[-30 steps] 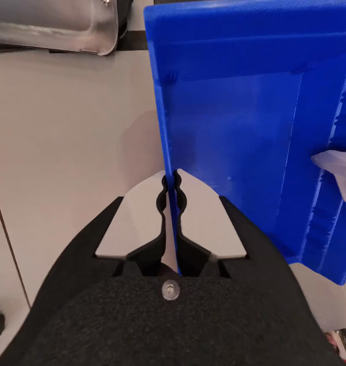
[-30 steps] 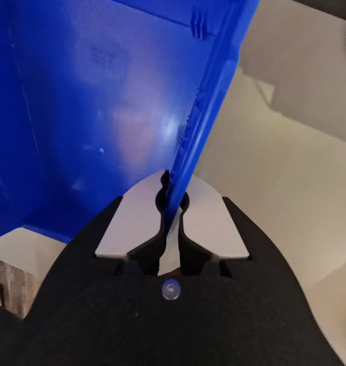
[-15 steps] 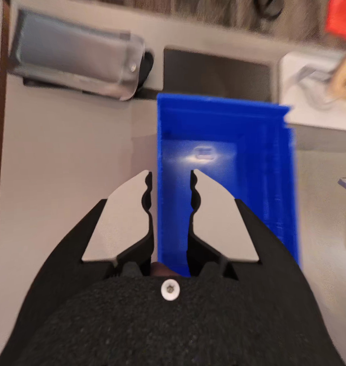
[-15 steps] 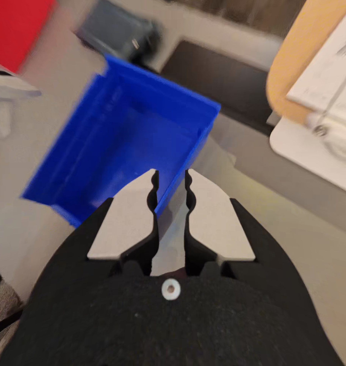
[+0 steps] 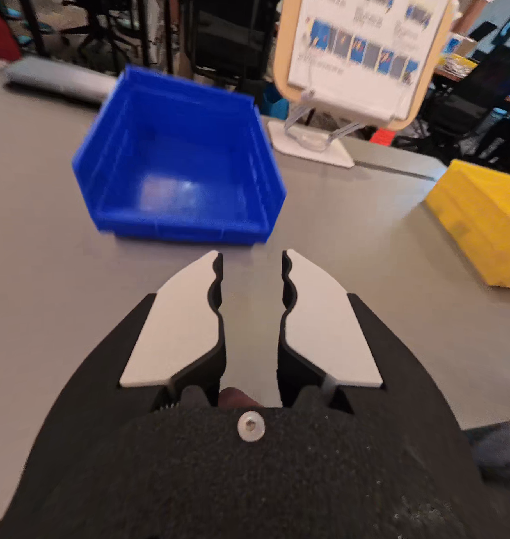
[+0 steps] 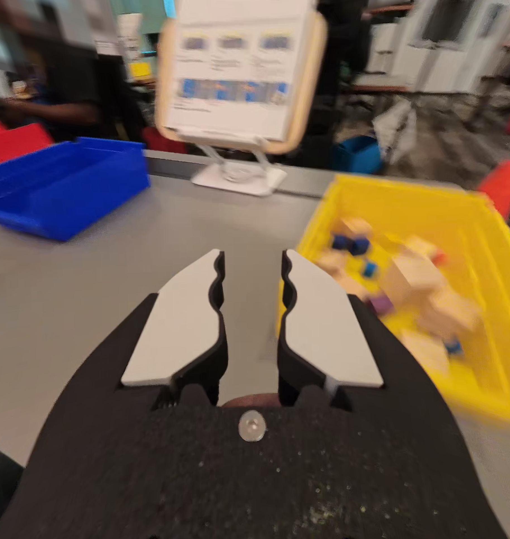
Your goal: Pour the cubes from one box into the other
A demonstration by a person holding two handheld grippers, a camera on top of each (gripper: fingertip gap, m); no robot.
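Both grippers released empty blue plastic bin (image 5: 178, 163), backed off; left gripper (image 5: 252, 258) and right gripper (image 6: 252, 258) agape, empty. Risk: careless sweep nudging cube-filled yellow plastic bin (image 6: 347, 192).

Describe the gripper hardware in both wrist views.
Identical pair. Left gripper and right gripper have a matte black textured body, one silver hex screw on the centreline, and two light grey curved fingers with wavy black inner pads. No cables or sleeves visible.

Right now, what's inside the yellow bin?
The yellow bin holds a loose pile of cubes: mostly pale wood, a few blue, one purple. Blur hides the count, and the right tool covers its near-left corner.
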